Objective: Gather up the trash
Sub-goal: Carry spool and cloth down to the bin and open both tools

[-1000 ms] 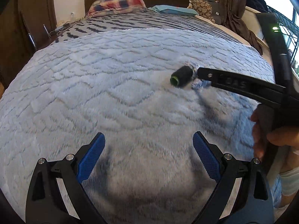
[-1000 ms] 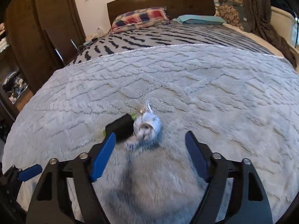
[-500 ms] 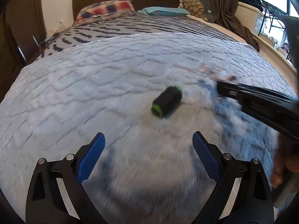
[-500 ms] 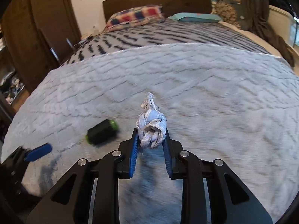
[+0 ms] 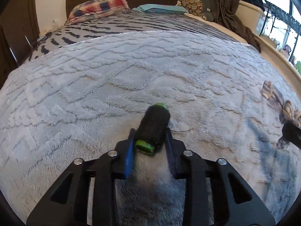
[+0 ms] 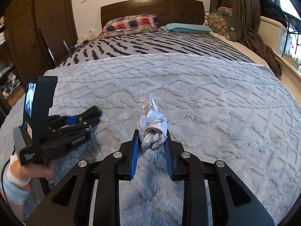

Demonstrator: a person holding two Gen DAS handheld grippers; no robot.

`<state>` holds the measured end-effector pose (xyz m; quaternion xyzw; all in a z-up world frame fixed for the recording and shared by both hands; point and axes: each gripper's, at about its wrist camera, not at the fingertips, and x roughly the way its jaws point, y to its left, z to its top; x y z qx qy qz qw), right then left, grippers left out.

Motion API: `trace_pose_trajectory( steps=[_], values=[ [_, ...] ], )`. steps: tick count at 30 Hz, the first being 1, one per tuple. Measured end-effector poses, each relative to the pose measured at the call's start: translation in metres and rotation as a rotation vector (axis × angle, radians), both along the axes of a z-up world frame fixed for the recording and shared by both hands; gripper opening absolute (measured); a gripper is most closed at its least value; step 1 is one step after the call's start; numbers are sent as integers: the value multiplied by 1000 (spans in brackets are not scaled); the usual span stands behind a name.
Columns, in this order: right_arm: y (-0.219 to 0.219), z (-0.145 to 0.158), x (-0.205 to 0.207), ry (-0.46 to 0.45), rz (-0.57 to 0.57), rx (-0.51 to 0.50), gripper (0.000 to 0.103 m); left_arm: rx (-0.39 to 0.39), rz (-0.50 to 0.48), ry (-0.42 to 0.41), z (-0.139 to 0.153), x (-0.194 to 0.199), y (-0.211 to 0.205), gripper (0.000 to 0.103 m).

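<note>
Left gripper: jaws closing around a black thread spool with green ends, spool lengthwise between the blue pads, near green end just inside the tips, far end sticking out past them. Pads look in contact with its sides. Spool lies low on the fuzzy grey blanket, a loose black thread trailing to its right.

Right gripper: jaws pinched tight on a knotted white-grey rag, the knot sitting at the tips, a frayed tail poking out beyond. Rag appears lifted off the blanket.

From the right wrist view, the left gripper sits off to the left, a hand on its handle. Further back: striped bedsheet, plaid pillow, teal pillow, dark headboard.
</note>
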<state>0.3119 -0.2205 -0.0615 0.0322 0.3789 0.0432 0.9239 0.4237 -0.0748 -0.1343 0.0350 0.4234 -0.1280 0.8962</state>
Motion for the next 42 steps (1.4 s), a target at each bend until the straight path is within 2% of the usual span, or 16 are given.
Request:
trace_pose_trajectory(
  steps=[6,18,21,26,29,33,39,42],
  values=[
    [2,11,-31,-22,9,3,26,-10,-27,-15,13,-45,7,28],
    [5,60,-146,-123,-2,-26,26,-52,-67,-123,74,-203,23,28],
    [5,65,-181,-147,-17,-47,26,-48,-77,-152,88,-244,26,28],
    [3,60,-230,-141,-7,-21,26,-46,-98,-190,101,-304,29,28],
    [2,54,-257,-137,-1,-16,26,-38,-88,-202,97,-332,33,28],
    [4,39,-288,-109,17,-4,26,-47,-80,-169,80,-363,39,28],
    [15,1,-321,-20,56,-2,26,-25,-65,-83,34,-395,41,28],
    [21,-24,-327,53,73,35,26,-26,-55,-28,10,-406,42,28]
  ],
)
